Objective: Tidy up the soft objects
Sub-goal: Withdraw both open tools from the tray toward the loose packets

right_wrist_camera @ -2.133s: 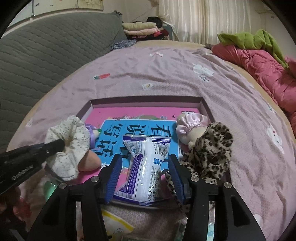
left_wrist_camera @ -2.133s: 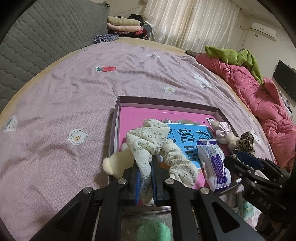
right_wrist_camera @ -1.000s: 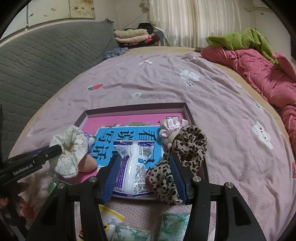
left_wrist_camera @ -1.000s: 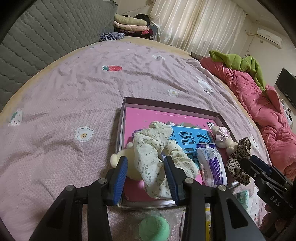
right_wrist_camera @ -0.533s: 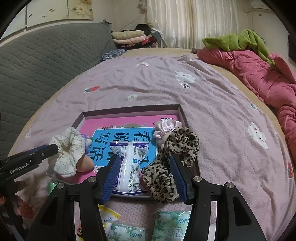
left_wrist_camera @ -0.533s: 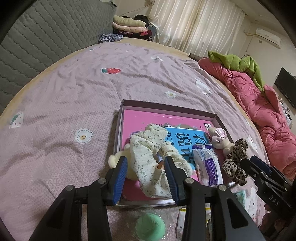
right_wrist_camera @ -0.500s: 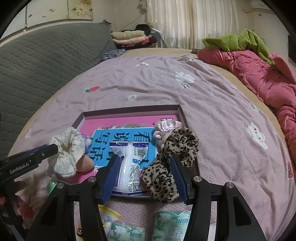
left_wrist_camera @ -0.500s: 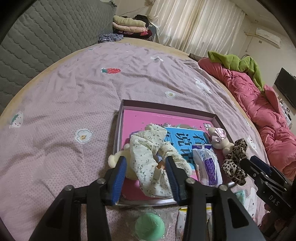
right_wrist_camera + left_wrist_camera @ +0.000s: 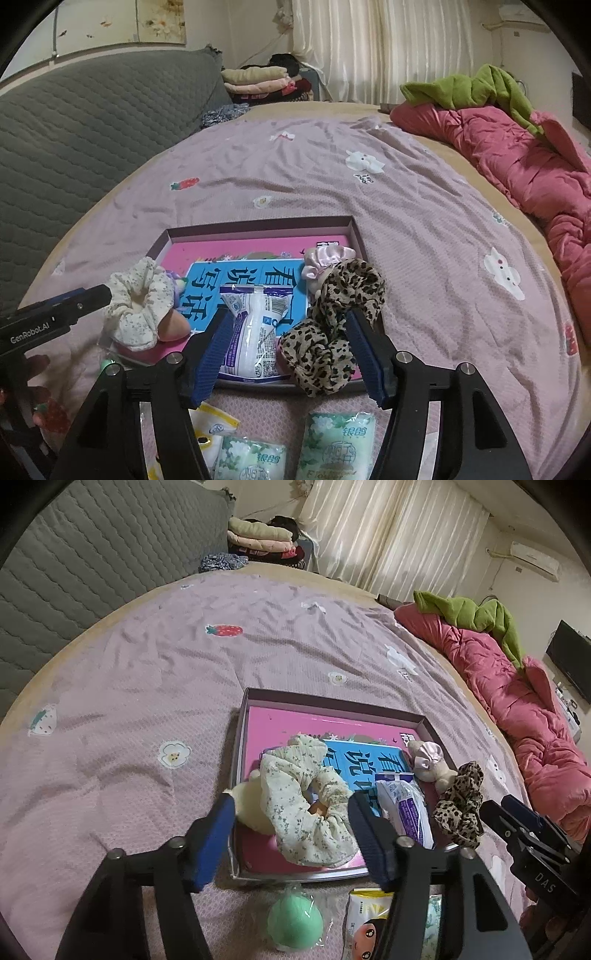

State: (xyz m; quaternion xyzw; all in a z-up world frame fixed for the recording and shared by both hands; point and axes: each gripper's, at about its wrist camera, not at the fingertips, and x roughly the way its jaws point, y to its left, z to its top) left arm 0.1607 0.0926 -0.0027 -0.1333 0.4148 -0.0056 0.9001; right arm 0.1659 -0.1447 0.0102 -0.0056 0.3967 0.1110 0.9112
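— What are we looking at in the box (image 9: 334, 707)?

— We see a cream floral scrunchie (image 9: 303, 805) lying ruffled and looped in the near left part of the shallow cardboard box on the bed (image 9: 147, 701), draped partly over a pale yellow plush (image 9: 249, 803). Right of it lies a white and purple tissue packet (image 9: 255, 332), then a leopard-print scrunchie (image 9: 332, 325) slumped over the box's near right edge, with a pink satin scrunchie (image 9: 327, 258) behind it.

— What differs from two seconds ago?

— Then our left gripper (image 9: 290, 834) pinched the floral scrunchie; its jaws have just been opening and now stand wide, released, and the scrunchie rests on its own. Our right gripper (image 9: 290, 350) has also just been opening, and it sits farther back from the box than before, so green tissue packs (image 9: 334, 443) now show on the bed below it.

— And where do the things lie relative to the grippers?

— The floral scrunchie lies between the left gripper's spread blue pads (image 9: 212, 843), touching neither as far as we can tell. The packet and leopard scrunchie lie between the right gripper's pads (image 9: 212, 354), unheld.
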